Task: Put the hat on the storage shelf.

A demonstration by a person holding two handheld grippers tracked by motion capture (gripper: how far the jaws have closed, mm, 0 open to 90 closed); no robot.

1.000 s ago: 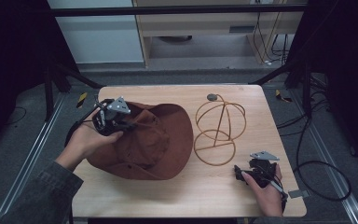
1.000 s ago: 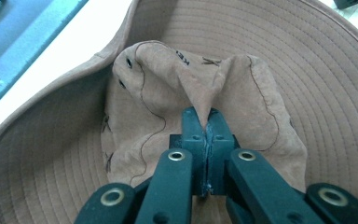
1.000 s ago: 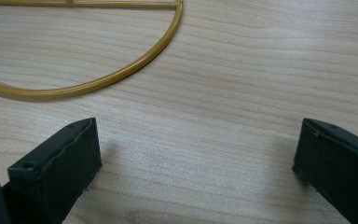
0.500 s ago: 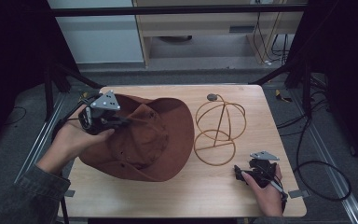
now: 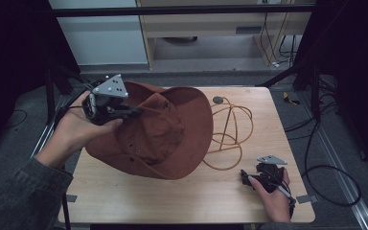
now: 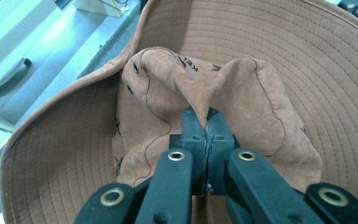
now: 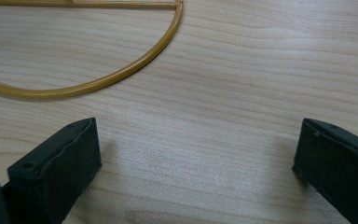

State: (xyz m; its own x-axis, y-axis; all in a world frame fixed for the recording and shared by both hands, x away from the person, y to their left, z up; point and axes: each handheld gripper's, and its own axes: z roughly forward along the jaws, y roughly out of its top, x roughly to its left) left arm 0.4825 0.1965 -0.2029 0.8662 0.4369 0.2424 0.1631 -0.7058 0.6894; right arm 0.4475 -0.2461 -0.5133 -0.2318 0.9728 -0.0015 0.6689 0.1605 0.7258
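While the left gripper point(image 6: 206, 122) pinches the brown suede hat's point(image 5: 172, 129) creased crown, the right gripper point(image 7: 196, 154) rests spread on pale woodgrain table point(image 7: 223, 93).

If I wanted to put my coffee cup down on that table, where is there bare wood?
The front strip of the table is bare, bordered by the brown hat behind and the right tool at its end. The right edge beyond the wire hat stand is also free. The left and middle are crowded: the left tool holds the hat there.
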